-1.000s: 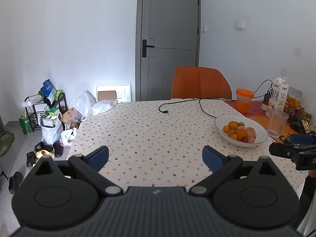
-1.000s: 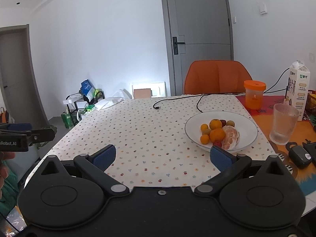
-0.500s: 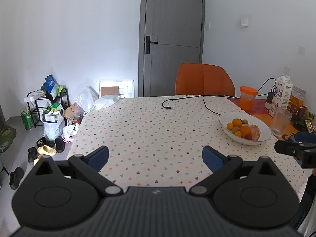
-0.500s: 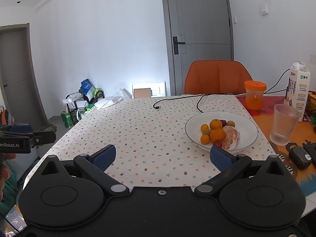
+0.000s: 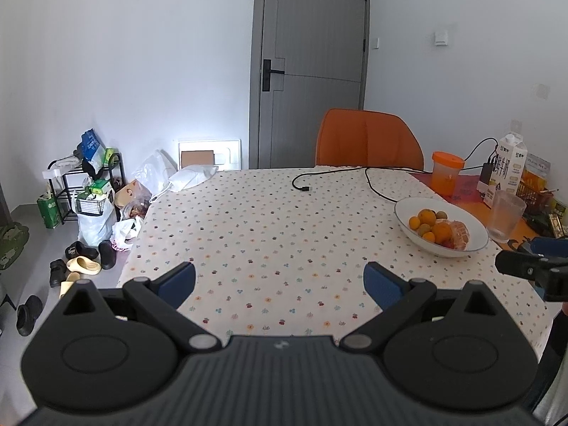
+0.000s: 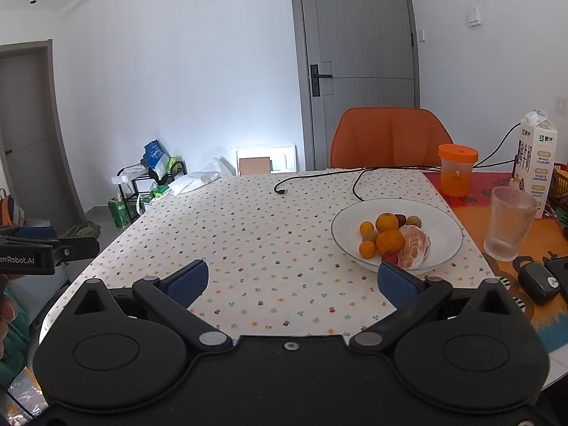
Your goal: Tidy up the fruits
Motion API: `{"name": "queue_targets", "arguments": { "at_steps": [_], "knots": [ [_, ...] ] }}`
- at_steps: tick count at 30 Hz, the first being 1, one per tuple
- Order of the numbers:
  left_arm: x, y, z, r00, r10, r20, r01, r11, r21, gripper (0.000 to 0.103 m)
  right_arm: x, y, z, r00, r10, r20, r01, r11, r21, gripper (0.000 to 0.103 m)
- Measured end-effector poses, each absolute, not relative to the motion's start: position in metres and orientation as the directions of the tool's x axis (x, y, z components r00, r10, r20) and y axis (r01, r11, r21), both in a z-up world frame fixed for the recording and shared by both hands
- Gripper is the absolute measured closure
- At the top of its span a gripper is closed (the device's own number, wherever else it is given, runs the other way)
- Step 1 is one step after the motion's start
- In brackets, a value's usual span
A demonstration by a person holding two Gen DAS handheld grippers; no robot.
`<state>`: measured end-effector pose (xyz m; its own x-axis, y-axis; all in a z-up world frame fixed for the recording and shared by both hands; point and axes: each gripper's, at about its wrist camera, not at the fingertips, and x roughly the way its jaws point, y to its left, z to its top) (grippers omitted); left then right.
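A white bowl (image 6: 443, 220) stands on the right side of the dotted tablecloth (image 6: 266, 234). It holds small oranges (image 6: 389, 241), a peeled orange (image 6: 413, 246) and a few small round fruits. The bowl also shows in the left wrist view (image 5: 472, 227). My right gripper (image 6: 291, 282) is open and empty, above the table's near edge, its right finger just in front of the bowl. My left gripper (image 5: 280, 280) is open and empty, above the near edge, left of the bowl.
A ribbed glass (image 6: 509, 223), an orange-lidded jar (image 6: 456, 168), a milk carton (image 6: 538, 163) and a car key (image 6: 539, 282) stand right of the bowl. A black cable (image 6: 319, 177) lies at the far side. An orange chair (image 6: 388, 136) stands behind the table.
The left gripper has drawn back and risen a little, so more of the table shows. The right gripper has barely moved. Both stay open.
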<state>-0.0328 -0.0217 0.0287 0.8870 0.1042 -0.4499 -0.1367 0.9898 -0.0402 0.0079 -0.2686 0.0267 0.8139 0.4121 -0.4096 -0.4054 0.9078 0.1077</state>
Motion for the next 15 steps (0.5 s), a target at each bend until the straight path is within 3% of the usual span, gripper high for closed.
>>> {"name": "queue_targets", "arguments": {
  "at_steps": [15],
  "knots": [
    [-0.0345, -0.0222, 0.0291, 0.888, 0.094, -0.450, -0.129, 0.991, -0.048, 0.003, 0.0072, -0.2672, 0.0248, 0.811, 0.410, -0.418, -0.406, 0.908, 0.103, 0.000]
  ]
}}
